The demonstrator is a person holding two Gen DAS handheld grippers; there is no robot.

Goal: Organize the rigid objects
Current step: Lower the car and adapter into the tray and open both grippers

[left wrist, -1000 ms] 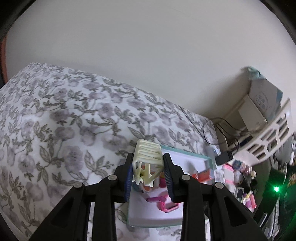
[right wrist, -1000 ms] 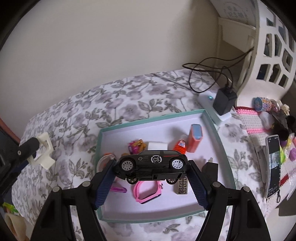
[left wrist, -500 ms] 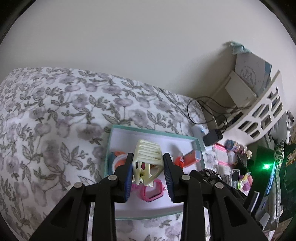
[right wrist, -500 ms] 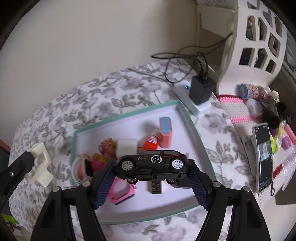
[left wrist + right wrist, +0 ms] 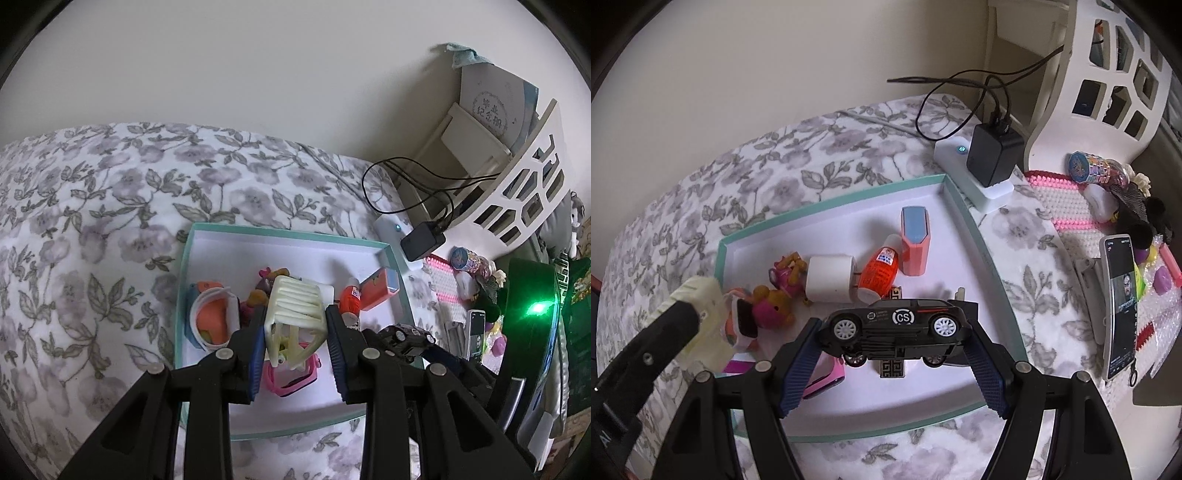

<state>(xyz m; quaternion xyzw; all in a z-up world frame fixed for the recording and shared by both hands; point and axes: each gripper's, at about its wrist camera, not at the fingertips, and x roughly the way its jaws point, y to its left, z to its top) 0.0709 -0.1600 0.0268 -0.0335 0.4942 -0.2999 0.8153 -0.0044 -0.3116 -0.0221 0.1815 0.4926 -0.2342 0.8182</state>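
Looking down, we see a flowered bedspread [image 5: 820,173] carrying a shallow teal-rimmed tray [image 5: 991,258], with a white power strip [image 5: 964,173] just beyond its far corner. Our right gripper [image 5: 894,362] clamps a black toy car [image 5: 894,328] over the tray; our left gripper [image 5: 295,343] pinches a cream slatted toy [image 5: 295,306] above its left half. Below them lie a white charger [image 5: 831,277], orange bottle [image 5: 881,267] and pink watch [image 5: 295,378].

Both wrist views down onto tray [image 5: 186,258]
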